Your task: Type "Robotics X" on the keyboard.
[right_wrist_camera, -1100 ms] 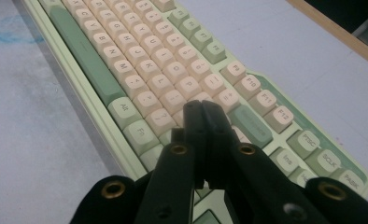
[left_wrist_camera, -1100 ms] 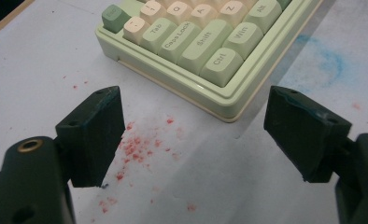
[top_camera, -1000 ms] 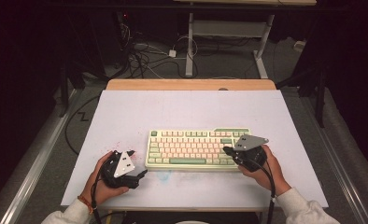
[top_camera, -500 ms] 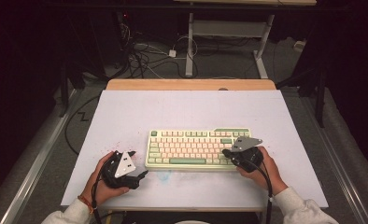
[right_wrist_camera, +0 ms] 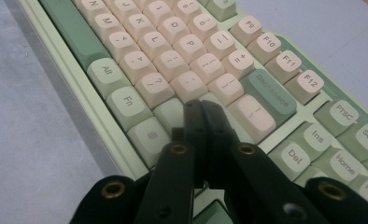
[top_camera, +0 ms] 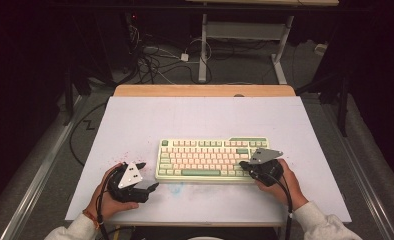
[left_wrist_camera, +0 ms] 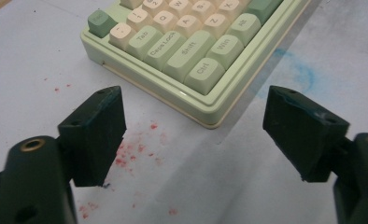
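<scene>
Now the right gripper (right_wrist_camera: 201,109), jaws pressed together, rests on the keyboard (top_camera: 212,159); the left gripper (left_wrist_camera: 194,135), jaws apart and just closing slightly on nothing, waits beside its left corner.

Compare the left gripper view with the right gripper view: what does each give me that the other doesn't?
Left gripper view: the left tongs open, nothing between them, the keyboard's Ctrl corner just ahead, red specks and a blue smudge on the table.

Right gripper view: the right tongs shut, tips over the keys near Backspace, function keys beyond.

Both: the green and cream keyboard, pale table.
</scene>
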`<action>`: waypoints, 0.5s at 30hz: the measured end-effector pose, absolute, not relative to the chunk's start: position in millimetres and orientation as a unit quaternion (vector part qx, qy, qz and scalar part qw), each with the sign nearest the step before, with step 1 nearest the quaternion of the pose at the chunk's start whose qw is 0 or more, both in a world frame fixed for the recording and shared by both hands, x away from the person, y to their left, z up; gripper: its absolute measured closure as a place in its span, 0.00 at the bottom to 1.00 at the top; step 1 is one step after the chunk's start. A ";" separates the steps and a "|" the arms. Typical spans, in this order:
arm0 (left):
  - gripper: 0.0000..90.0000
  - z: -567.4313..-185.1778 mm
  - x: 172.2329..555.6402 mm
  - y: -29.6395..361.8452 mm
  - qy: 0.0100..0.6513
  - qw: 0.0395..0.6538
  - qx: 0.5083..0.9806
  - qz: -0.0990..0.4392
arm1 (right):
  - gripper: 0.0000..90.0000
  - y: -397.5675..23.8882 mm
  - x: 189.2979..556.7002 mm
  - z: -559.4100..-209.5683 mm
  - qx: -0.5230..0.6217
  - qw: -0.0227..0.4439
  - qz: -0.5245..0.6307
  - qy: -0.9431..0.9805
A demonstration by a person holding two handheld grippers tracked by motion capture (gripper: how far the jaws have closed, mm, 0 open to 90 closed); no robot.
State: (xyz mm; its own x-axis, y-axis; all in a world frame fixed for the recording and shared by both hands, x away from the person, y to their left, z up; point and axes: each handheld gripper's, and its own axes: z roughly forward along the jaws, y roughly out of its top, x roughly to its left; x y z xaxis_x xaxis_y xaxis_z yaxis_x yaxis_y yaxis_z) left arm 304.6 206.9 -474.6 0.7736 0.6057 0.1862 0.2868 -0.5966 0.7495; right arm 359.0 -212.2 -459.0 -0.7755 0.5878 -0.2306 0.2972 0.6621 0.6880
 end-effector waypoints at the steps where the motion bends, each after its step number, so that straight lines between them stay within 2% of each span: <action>1: 0.35 -473.0 304.3 207.0 0.257 0.367 0.867 0.216 | 1.00 -212.8 358.6 -459.0 0.250 0.223 0.326 0.884; 3: 0.42 -470.1 303.4 207.3 0.255 0.366 0.868 0.219 | 1.00 -213.5 358.3 -459.5 0.253 0.223 0.329 0.882; 11: 0.90 -455.0 304.5 215.7 0.270 0.385 0.859 0.202 | 1.00 -214.2 356.6 -461.5 0.254 0.229 0.335 0.878; 15: 0.97 -452.1 305.5 216.3 0.270 0.380 0.862 0.198 | 1.00 -214.4 356.3 -461.6 0.253 0.230 0.335 0.878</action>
State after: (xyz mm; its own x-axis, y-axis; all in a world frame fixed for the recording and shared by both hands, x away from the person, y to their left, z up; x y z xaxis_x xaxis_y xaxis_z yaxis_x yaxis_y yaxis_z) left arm 305.5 216.3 -452.1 0.7759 0.6160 0.1362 0.3155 -0.5658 0.7618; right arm 356.3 -214.4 -461.6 -0.7662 0.5984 -0.2342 0.2904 0.6476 0.7045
